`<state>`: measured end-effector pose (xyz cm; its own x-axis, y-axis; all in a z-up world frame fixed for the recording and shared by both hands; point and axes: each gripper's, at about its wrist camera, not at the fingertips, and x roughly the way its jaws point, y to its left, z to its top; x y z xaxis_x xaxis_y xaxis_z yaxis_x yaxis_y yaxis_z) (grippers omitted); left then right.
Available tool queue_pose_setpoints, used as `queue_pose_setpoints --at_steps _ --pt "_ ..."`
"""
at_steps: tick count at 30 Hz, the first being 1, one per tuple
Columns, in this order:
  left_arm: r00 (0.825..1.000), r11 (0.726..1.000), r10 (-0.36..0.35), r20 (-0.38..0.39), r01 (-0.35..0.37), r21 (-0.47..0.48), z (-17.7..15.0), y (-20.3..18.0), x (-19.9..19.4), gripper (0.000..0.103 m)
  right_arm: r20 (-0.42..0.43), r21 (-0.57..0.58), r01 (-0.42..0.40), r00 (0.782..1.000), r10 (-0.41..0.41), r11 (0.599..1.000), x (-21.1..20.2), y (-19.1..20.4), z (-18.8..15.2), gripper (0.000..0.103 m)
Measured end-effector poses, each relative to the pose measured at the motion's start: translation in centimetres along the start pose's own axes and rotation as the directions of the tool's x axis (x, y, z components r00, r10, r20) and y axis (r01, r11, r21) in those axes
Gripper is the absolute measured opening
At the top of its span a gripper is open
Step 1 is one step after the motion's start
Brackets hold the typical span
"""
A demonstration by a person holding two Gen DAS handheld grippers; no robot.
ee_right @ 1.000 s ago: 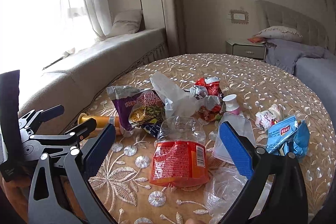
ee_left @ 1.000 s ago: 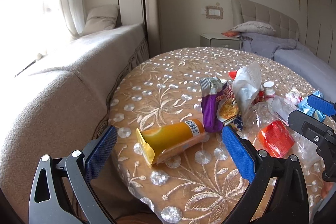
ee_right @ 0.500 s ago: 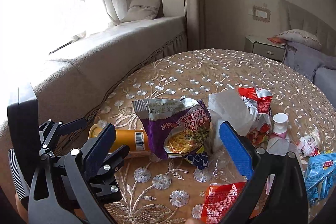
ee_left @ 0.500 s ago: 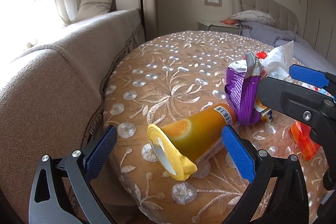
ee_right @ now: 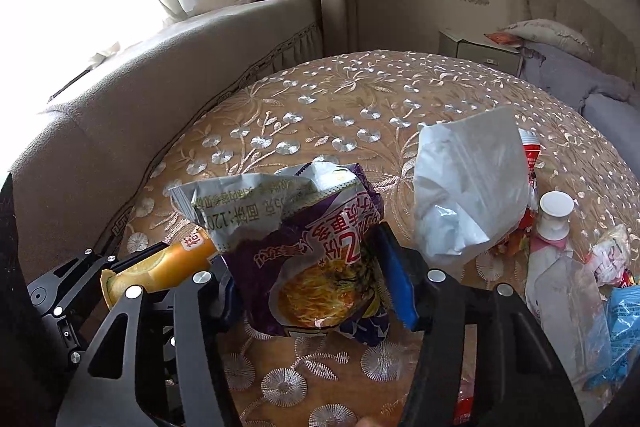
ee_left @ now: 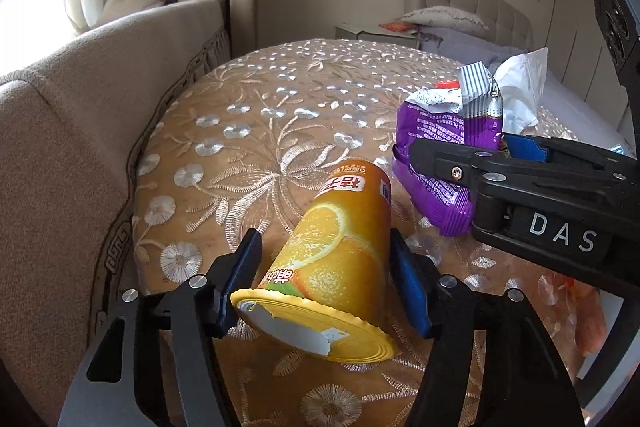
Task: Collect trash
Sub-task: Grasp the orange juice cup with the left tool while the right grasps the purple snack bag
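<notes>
An orange juice cup (ee_left: 340, 251) lies on its side near the round table's left edge, torn lid toward me. My left gripper (ee_left: 326, 279) has closed on it, one blue pad against each side. A purple noodle packet (ee_right: 316, 259) stands crumpled beside the cup; it also shows in the left wrist view (ee_left: 444, 163). My right gripper (ee_right: 312, 291) has closed around the packet's lower part, pads pressing both sides. The cup shows in the right wrist view (ee_right: 160, 267) at lower left.
More trash lies to the right: a white plastic bag (ee_right: 472, 187), a small white-capped bottle (ee_right: 554, 215), a blue wrapper (ee_right: 624, 327), a red wrapper (ee_right: 530, 155). A beige sofa (ee_left: 60, 147) borders the embroidered table (ee_right: 360, 99) on the left. A bed (ee_right: 592, 83) stands behind.
Both grippers moved forward and left and closed: the left one onto the orange cup, the right one onto the purple packet. Both stood wide open before.
</notes>
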<state>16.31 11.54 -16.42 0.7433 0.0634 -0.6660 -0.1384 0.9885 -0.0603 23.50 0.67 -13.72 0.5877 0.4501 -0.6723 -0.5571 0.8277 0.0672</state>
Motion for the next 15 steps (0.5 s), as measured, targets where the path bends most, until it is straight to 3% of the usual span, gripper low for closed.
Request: queue_pose_setpoints --at_steps 2,15 --pt "1.000 1.000 0.011 0.004 -0.011 0.014 -0.1 -0.3 -0.2 0.055 0.013 0.007 -0.004 1.000 0.004 1.000 -0.8 -0.1 0.0 0.046" --pt "0.988 0.999 0.036 0.152 -0.039 0.019 0.9 -3.6 -8.6 0.055 0.198 0.009 -0.056 0.979 0.053 0.998 -11.5 -1.1 -0.3 0.044"
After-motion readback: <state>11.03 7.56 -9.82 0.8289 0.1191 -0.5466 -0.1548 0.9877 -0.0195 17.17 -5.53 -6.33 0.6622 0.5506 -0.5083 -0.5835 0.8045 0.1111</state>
